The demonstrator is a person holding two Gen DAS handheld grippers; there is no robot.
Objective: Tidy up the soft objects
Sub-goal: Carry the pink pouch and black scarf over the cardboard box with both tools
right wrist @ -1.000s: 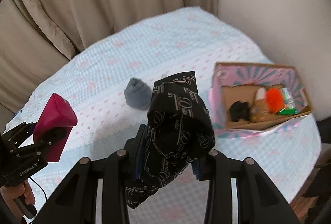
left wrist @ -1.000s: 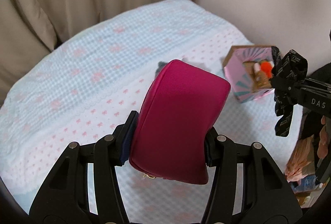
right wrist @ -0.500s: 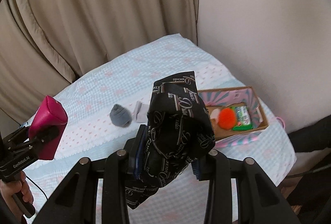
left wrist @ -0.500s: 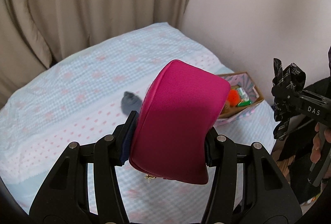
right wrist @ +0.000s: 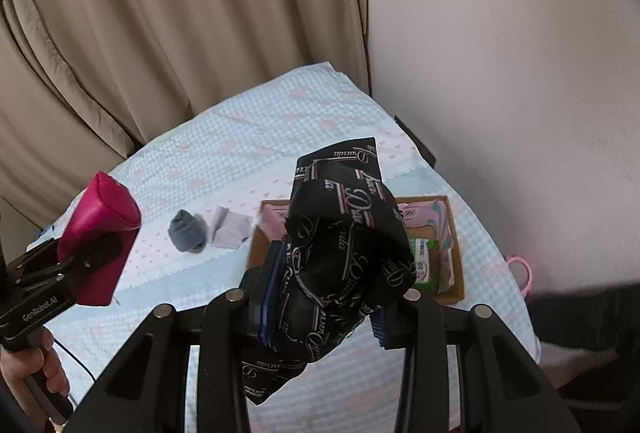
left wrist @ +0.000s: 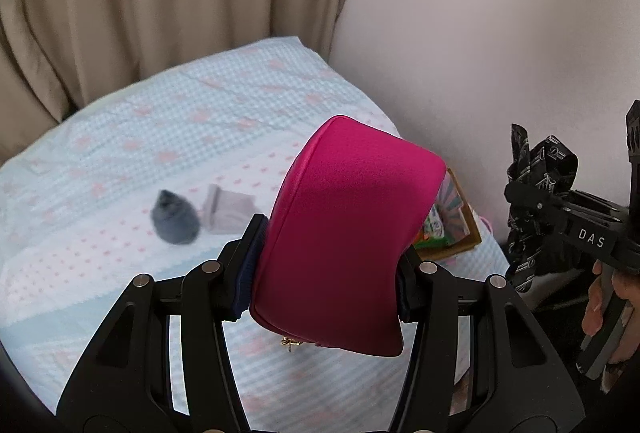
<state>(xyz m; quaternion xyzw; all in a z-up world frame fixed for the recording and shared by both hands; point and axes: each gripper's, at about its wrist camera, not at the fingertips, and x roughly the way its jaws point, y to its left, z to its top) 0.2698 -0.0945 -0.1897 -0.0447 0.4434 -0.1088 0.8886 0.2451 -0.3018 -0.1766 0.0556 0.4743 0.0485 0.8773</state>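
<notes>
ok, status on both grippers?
Left gripper shut on magenta padded pouch. Right gripper shut on black printed cloth. Both above table, nothing blocking.

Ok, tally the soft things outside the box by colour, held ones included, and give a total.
Magenta: 1, the pouch in the left gripper.
Black: 1, the printed cloth in the right gripper.
Grey: 1, the balled sock.
Pale: 1, the folded cloth.
Total: 4

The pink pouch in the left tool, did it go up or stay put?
Yes. The pink pouch rose and pulled back: in the right wrist view the bed sits farther below, with more curtain showing.
</notes>
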